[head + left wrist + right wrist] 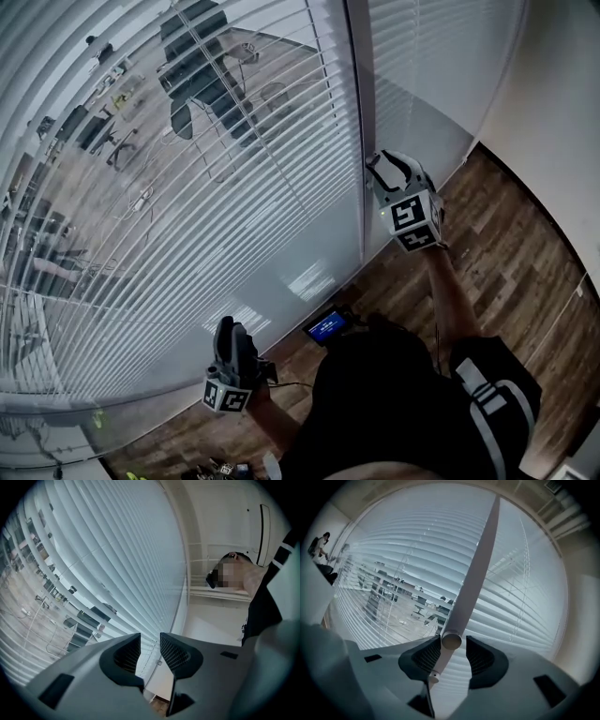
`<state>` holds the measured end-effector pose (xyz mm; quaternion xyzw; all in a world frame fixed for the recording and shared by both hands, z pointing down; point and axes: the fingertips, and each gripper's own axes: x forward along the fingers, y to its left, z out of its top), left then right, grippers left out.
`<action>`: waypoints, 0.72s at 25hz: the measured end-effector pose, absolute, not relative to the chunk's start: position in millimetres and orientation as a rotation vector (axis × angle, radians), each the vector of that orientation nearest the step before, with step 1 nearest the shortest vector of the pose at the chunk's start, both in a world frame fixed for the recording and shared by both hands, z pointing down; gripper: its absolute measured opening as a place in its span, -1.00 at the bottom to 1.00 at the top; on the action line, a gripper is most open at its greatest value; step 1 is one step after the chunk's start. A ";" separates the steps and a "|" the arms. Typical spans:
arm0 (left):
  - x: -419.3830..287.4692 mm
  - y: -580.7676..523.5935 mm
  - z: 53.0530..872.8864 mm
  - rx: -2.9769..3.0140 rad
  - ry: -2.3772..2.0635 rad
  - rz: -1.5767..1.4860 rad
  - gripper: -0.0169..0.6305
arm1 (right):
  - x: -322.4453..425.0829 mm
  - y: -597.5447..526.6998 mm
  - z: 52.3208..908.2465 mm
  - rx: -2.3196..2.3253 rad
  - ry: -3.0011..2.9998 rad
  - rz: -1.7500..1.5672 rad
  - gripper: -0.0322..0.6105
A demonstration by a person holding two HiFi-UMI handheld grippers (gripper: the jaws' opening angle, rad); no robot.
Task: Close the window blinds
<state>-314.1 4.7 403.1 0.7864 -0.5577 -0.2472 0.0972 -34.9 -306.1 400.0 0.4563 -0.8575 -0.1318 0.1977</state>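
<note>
Our right gripper [377, 167] has its jaws open around the lower end of the wand [474, 573], which rises toward 1 o'clock. Our left gripper [228, 328], at 7 o'clock, is open and empty. The window blinds [187, 206] span 9 to 12 o'clock.

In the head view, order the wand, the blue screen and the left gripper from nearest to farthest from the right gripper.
1. Wand, between the right gripper's jaws.
2. Blue screen, below it, mid-frame.
3. Left gripper, lower left.
</note>
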 end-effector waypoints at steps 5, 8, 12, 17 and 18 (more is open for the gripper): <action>-314.4 9.3 401.7 2.327 -1.659 -0.736 -0.52 | -39.1 -304.2 392.1 1.269 -2.318 -0.498 -0.42; -316.1 12.1 403.8 2.325 -1.667 -0.739 -0.52 | -39.1 -303.1 395.3 1.274 -2.298 -0.483 -0.49; -316.0 12.1 401.0 2.327 -1.668 -0.739 -0.52 | -38.6 -305.6 398.9 1.288 -2.410 -0.276 -0.49; -314.8 10.9 399.8 2.327 -1.666 -0.737 -0.52 | -35.9 -309.6 398.7 1.296 -2.558 0.009 -0.49; -314.5 10.6 400.2 2.327 -1.664 -0.736 -0.52 | -35.6 -310.0 398.8 1.293 -2.573 0.035 -0.49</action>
